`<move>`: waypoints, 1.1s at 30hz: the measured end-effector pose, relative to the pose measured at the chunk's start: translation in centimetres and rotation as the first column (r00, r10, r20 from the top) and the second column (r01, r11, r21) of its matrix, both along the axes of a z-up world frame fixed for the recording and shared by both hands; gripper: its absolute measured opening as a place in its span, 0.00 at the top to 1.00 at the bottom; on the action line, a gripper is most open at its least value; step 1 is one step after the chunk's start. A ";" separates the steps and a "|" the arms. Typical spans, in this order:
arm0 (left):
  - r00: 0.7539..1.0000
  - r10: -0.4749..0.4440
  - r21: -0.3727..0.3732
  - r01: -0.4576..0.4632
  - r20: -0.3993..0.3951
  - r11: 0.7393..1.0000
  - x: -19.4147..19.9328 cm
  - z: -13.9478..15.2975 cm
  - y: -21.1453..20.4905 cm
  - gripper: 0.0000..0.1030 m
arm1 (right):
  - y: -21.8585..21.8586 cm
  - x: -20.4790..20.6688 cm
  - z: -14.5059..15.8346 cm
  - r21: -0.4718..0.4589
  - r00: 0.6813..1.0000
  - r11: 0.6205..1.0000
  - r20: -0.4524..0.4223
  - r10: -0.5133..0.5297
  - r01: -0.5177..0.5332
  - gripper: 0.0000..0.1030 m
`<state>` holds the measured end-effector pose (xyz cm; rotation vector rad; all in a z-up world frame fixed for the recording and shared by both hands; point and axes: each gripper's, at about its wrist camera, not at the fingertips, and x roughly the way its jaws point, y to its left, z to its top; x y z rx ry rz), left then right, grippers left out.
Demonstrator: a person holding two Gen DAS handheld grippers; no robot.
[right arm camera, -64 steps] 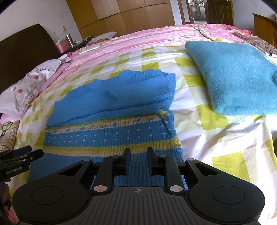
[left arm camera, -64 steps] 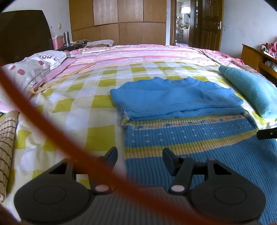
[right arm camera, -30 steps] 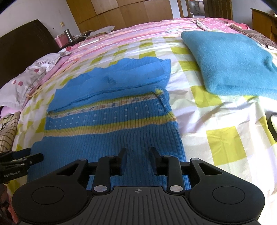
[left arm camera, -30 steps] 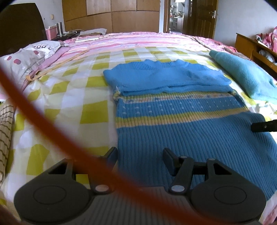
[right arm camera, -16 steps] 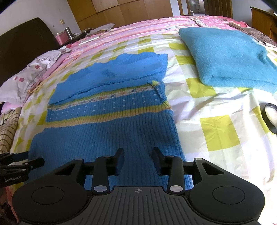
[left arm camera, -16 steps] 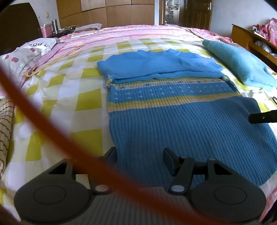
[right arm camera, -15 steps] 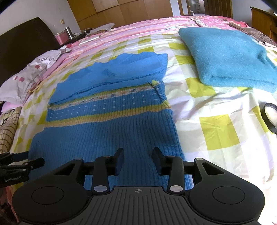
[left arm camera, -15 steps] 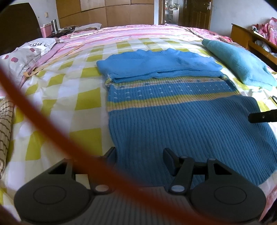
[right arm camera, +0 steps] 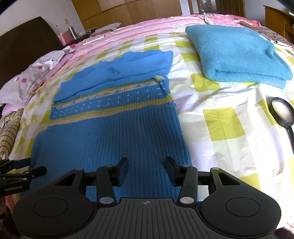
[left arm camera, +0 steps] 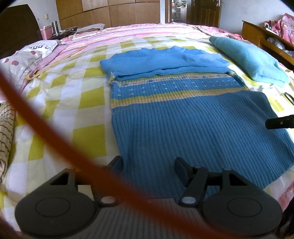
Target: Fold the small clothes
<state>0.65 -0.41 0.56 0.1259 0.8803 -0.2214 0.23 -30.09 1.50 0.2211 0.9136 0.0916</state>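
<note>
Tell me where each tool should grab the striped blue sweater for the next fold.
Probably the near hem of the striped blue sweater, one corner per tool, coming in low from the near bed edge. The left tool and right tool are open above that hem, and the sleeves are already folded across the far end.

Home bedroom, checked bedsheet (left arm camera: 88,103), pillow (left arm camera: 27,57), wooden wardrobe (left arm camera: 110,12)

The blue knit sweater (left arm camera: 183,114) lies flat on the bed; yellow stripes cross it; its top is folded down.
</note>
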 end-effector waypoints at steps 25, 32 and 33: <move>0.999 0.009 -0.058 -0.011 -0.044 0.998 -3.8 -0.5 0.4 0.33 | -2.2 -5.0 0.4 -0.059 1.000 0.998 0.016 -0.022 0.023 0.52; 0.999 0.011 -0.066 -0.013 -0.031 0.998 -4.2 -0.6 0.5 0.34 | -3.6 -5.5 -0.7 -0.025 0.999 0.999 -0.025 -0.047 0.046 0.52; 1.000 0.011 -0.065 -0.013 -0.029 0.998 -4.2 -0.6 0.5 0.35 | -3.6 -5.5 -0.8 -0.015 0.999 0.999 -0.026 -0.047 0.046 0.52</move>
